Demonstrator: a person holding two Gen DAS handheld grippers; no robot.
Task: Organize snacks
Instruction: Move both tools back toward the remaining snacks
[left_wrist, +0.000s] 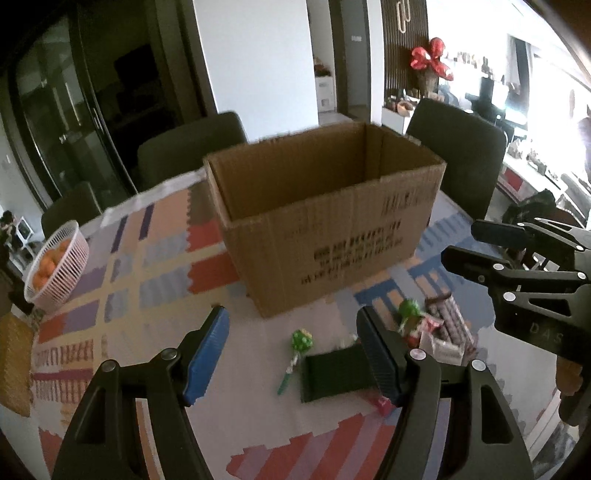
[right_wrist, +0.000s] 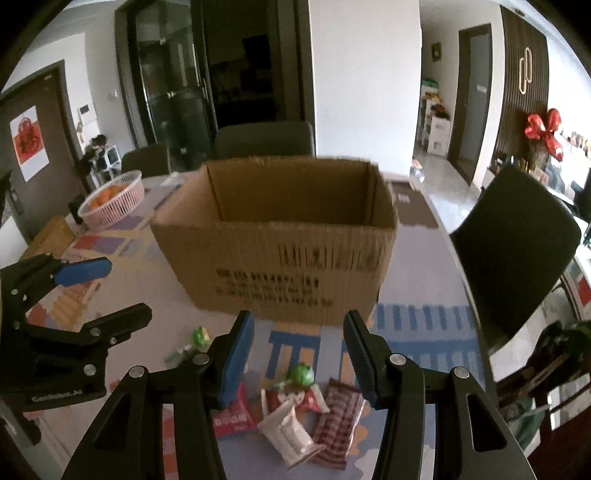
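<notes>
An open, empty-looking cardboard box (left_wrist: 325, 218) (right_wrist: 280, 243) stands mid-table. In front of it lie loose snacks: a green lollipop (left_wrist: 301, 341), a dark green packet (left_wrist: 338, 373), a second green lollipop (right_wrist: 301, 374), a red-white packet (right_wrist: 295, 400), a white packet (right_wrist: 288, 435), a maroon striped packet (right_wrist: 338, 417) and a red packet (right_wrist: 234, 417). My left gripper (left_wrist: 291, 354) is open and empty above the first lollipop and green packet. My right gripper (right_wrist: 299, 354) is open and empty above the snack pile. Each gripper shows in the other's view, the right (left_wrist: 517, 266) and the left (right_wrist: 74, 295).
A pink basket of oranges (left_wrist: 55, 269) (right_wrist: 112, 201) sits at the table's far left. The table has a patterned cloth (left_wrist: 159, 266). Dark chairs stand behind the box (right_wrist: 264, 140) and at the right (right_wrist: 517, 251).
</notes>
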